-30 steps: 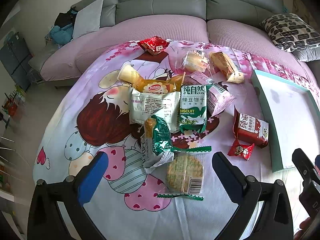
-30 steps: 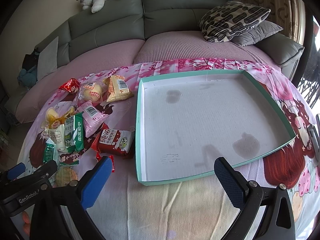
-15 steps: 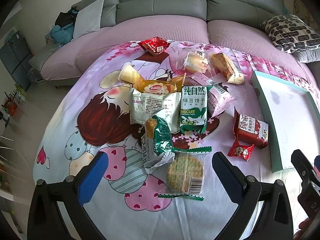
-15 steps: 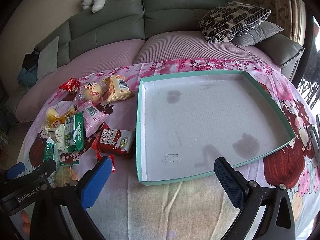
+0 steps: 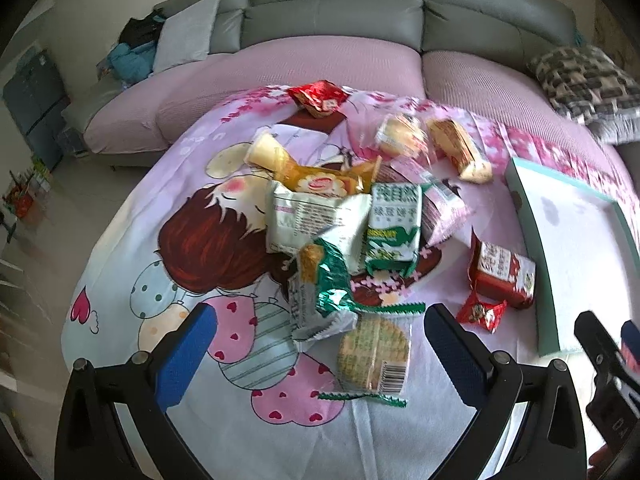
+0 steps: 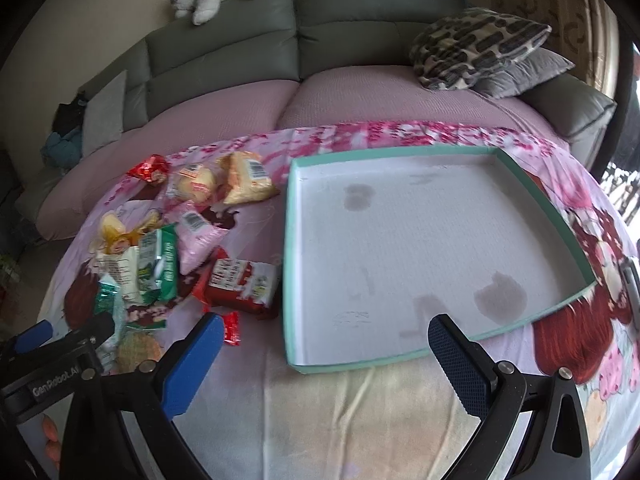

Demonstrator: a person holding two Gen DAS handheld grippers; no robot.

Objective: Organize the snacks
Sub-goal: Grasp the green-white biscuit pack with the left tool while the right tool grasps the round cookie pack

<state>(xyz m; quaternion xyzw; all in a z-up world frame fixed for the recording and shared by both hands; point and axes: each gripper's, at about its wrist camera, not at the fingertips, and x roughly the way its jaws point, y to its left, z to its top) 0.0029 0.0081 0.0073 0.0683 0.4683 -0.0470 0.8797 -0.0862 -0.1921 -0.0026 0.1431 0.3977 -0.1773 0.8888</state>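
Left wrist view: the left gripper (image 5: 320, 354) hangs wide open and empty over the round biscuit in clear wrapper (image 5: 374, 354), nearest of the heaped snack packets. Rightward, the right gripper (image 6: 324, 364), equally agape and empty, fronts the shallow teal-rimmed cardboard tray (image 6: 298, 366), still bare. The first pick seems pending: descend, straddle the biscuit, close.

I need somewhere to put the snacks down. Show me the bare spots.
The shallow teal-rimmed cardboard tray holds nothing. Bare cloth also lies between its near rim and the open right gripper. Left of the tray is crowded: the red milk-candy packet lies close beside its rim, other packets piled beyond.
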